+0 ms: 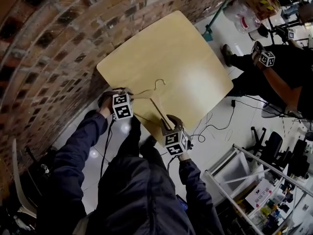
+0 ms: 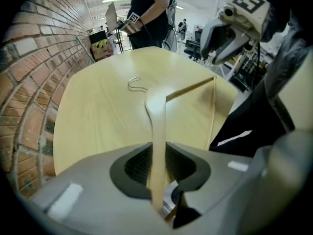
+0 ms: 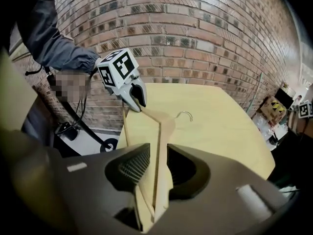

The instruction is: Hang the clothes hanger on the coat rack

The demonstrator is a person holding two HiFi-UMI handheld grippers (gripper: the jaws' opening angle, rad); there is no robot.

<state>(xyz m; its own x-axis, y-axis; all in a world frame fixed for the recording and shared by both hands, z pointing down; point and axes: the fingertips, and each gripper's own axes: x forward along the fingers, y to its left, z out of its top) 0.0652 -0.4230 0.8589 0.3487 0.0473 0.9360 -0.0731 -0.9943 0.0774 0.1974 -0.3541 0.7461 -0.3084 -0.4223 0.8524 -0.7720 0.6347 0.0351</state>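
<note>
both my left gripper and right gripper are clamped on the wooden hanger lying on the bench, one end each, long axis running 10 to 4 o'clock, hook toward 12.

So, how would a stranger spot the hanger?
Find the pale table beside the brick wall. At its near edge is the hanger, its ends in the left gripper and right gripper. It alone is a wooden triangle with a metal hook.

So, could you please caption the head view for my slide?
Left gripper and right gripper clamp the wooden clothes hanger by its ends on a table.
</note>
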